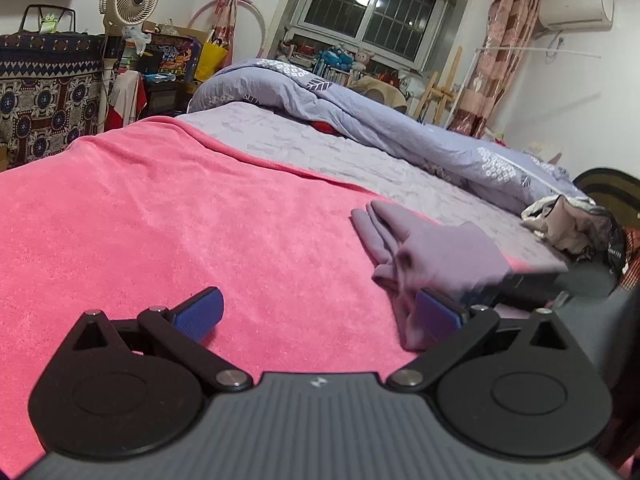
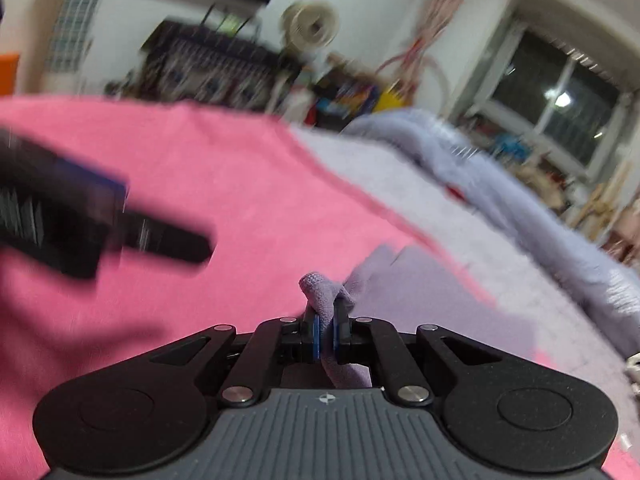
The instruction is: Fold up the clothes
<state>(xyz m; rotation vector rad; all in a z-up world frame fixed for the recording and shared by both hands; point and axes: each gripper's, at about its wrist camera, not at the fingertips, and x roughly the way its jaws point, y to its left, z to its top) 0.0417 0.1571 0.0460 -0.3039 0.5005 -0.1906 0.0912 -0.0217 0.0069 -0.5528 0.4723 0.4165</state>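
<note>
A lilac garment [image 1: 432, 252] lies bunched on the pink towel [image 1: 160, 220] spread over the bed. My left gripper [image 1: 318, 316] is open just above the towel, its right blue pad touching the garment's near edge, nothing held between the jaws. My right gripper [image 2: 326, 336] is shut on a pinched fold of the lilac garment [image 2: 324, 292]; the rest of the cloth trails to the right [image 2: 424, 292]. The left gripper also shows, blurred, in the right wrist view [image 2: 80, 216], to the left of the right gripper.
A grey-lilac duvet [image 1: 360, 108] is heaped across the far side of the bed. A pile of other clothes [image 1: 572, 220] sits at the right edge. A fan [image 1: 130, 0], cluttered shelves and a window [image 1: 380, 4] stand beyond the bed.
</note>
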